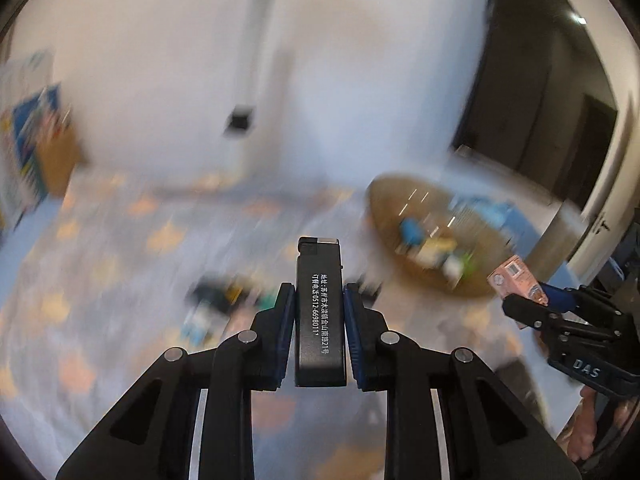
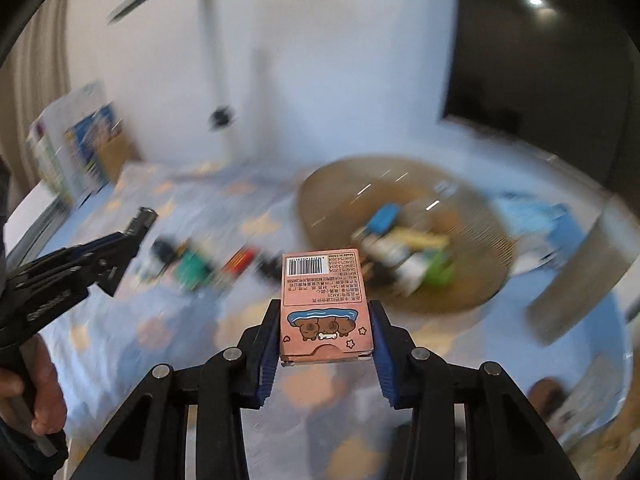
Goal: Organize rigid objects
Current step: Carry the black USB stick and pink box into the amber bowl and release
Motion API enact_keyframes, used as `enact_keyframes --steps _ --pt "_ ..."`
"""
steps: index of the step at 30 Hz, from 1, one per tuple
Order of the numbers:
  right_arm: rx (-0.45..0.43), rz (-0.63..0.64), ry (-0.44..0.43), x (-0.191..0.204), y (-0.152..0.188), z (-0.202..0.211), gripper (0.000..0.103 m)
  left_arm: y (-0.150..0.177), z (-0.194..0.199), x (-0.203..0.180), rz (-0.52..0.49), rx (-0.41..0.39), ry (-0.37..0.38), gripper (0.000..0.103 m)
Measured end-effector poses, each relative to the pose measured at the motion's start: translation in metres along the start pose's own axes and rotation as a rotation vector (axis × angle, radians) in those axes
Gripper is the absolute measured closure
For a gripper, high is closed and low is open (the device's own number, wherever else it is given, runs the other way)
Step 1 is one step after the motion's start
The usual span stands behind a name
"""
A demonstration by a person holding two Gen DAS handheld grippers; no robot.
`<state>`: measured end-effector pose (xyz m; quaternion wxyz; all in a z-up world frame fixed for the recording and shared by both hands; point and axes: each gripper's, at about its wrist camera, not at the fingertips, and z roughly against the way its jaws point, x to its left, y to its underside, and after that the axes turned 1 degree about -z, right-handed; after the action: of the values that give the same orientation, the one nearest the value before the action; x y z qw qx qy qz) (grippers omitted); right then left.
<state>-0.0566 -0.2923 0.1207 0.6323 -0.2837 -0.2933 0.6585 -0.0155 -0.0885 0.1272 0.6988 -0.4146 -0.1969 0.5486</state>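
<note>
Both grippers were in the carrying step, each with one thing lifted above the bed (image 2: 132,332), whose sheet was light blue with pale orange shapes. The left gripper (image 1: 319,300) had its jaws closed narrow on a black lighter (image 1: 319,312), a slim hard block with white printed text along its side and a small metal cap at the far end; it stood straight out between the pads and was held around its middle. The right gripper (image 2: 326,320) had its jaws closed wider on a pink box (image 2: 325,304), a flat card pack with a barcode, small print and a cartoon of two brown animals, gripped by its two long edges. In the left wrist view the same box could be seen at the right side, in the air. Ahead lay a round woven basket (image 2: 332,184), which already held several blurred things in blue, yellow and green. More small things lay loose on the bed, left of the basket, too blurred to name. The next move probably called for bringing each thing over the rim of the basket, lowering it, and then opening the jaws, one gripper at a time so that they did not collide.
</note>
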Motion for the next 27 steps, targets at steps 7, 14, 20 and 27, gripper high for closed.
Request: enact_keyframes --steps 7,14,20,27 --pt "-0.057 -0.052 0.064 -0.045 -0.061 0.01 0.063 -0.075 -0.028 -0.056 -0.034 -0.059 0.163 0.082" --pt "0.103 -0.147 0.074 -0.078 -0.041 -0.058 0.063 -0.05 -0.112 -0.097 -0.095 0.095 0.195 0.082" --pt "0.115 -0.159 0.086 -0.091 -0.045 -0.07 0.055 -0.054 -0.116 -0.113 -0.154 0.044 0.172 0.054" --pt "0.04 -0.174 0.068 -0.082 -0.042 -0.029 0.044 -0.059 -0.061 -0.056 -0.072 -0.051 0.123 0.032"
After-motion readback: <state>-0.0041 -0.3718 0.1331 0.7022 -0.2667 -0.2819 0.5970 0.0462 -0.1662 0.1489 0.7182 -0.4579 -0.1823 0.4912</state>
